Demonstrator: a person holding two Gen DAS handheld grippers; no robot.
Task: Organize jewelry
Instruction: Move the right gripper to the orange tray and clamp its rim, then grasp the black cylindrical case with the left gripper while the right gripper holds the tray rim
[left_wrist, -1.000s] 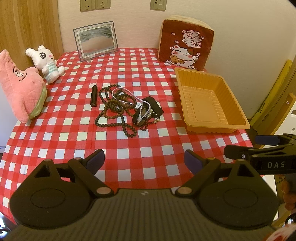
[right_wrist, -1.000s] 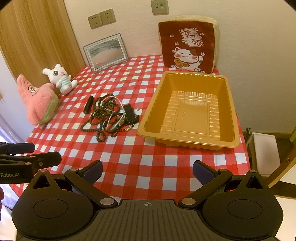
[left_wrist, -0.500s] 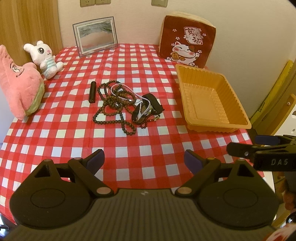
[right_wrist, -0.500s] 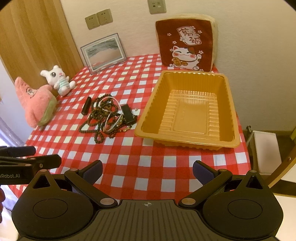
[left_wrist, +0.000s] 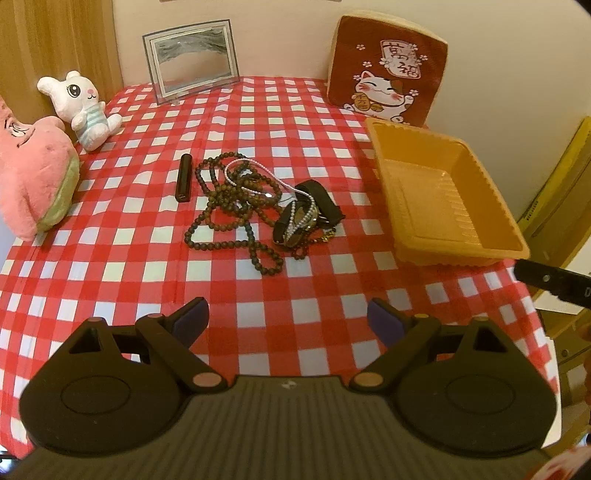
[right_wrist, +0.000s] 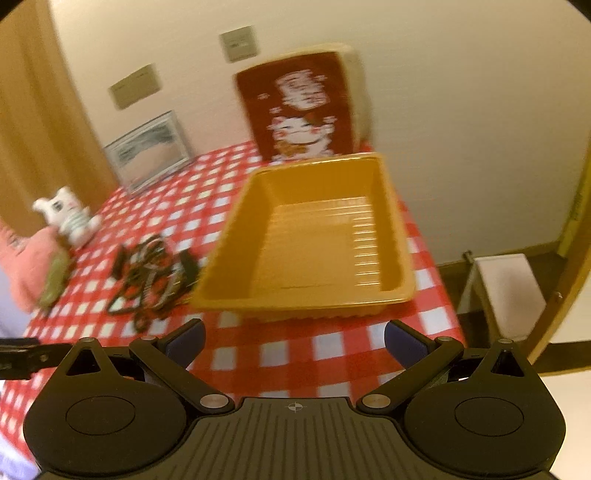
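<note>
Nothing is sorted yet: I see the jewelry pile (left_wrist: 255, 206) tangled on the tabletop (left_wrist: 110, 273) and the orange tray (left_wrist: 513, 243) beside it empty. My left tongs (left_wrist: 288, 321) gape wide, empty, with the pile ahead of them. My right tongs (right_wrist: 293, 338), equally open and empty, face the tray.

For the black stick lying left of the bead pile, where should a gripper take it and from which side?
Grip the black stick across its middle, from above, fingers closing on its long sides. It lies flat on the checked cloth, pointing away from the camera, apart from the bead necklaces, so both sides look free.
</note>
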